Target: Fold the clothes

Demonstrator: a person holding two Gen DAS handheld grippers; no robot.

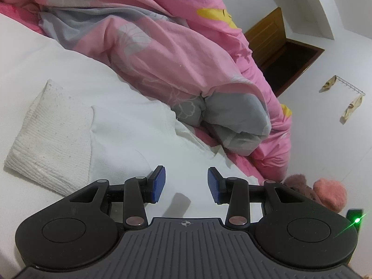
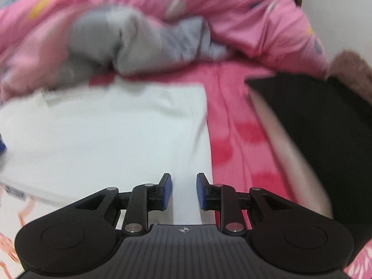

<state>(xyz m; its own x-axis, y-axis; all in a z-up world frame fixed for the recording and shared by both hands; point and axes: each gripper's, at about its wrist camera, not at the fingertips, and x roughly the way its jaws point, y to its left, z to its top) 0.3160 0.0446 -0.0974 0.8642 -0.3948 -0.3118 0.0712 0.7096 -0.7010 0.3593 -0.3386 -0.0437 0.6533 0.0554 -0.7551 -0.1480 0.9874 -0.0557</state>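
Observation:
A white garment lies flat on the bed, with a ribbed knit cuff or hem at the left. My left gripper is open and empty, just above the garment's near part. In the right wrist view, which is blurred, the white garment lies flat with its right edge near the middle of the frame. My right gripper is open and empty, above that right edge.
A bunched pink and grey quilt lies behind the garment; it also shows in the right wrist view. A pink sheet covers the bed. A black-sleeved arm is at the right. Pink plush items sit by the bed's edge.

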